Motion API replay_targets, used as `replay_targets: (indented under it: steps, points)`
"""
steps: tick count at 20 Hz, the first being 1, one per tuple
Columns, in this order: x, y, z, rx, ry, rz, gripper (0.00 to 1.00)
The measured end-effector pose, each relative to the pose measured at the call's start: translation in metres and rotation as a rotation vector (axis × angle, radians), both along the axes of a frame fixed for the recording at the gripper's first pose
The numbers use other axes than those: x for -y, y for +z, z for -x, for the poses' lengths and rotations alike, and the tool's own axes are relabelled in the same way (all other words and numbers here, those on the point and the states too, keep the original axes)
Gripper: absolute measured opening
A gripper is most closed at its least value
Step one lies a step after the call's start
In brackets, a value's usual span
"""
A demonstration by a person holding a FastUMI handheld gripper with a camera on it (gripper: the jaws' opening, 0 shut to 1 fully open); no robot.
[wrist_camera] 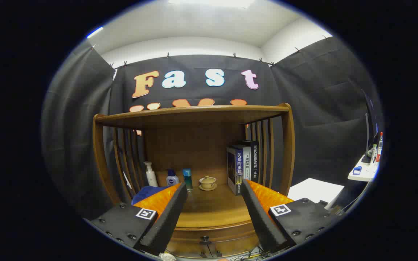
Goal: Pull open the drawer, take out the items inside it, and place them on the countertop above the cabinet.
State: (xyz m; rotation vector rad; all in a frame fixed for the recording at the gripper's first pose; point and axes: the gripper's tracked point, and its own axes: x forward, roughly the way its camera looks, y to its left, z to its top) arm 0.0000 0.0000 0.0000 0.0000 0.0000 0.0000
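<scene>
Your gripper (213, 188) has its jaws spread wide with nothing between them but the bare countertop (212, 212). The drawer (209, 243) sits shut below and between the fingers, its dark handle (205, 240) centred. Just ahead of the tips stand a lidded cup (208, 182), small bottles (187, 179) and books (243, 165).

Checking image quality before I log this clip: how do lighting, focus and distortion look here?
Gripper view: even overhead light with a bright ceiling panel blown out; strong fisheye bowing of the cabinet's top shelf; cup and books on the countertop fairly sharp; the gripper, jaws open and empty, looms large in front; the drawer handle below sits in dim shadow.
</scene>
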Motion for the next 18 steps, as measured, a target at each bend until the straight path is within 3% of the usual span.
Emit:
replay_targets:
  steps: [18]
  points:
    - [0.0046,-0.0080,0.0022,-0.012,-0.015,0.014,0.98]
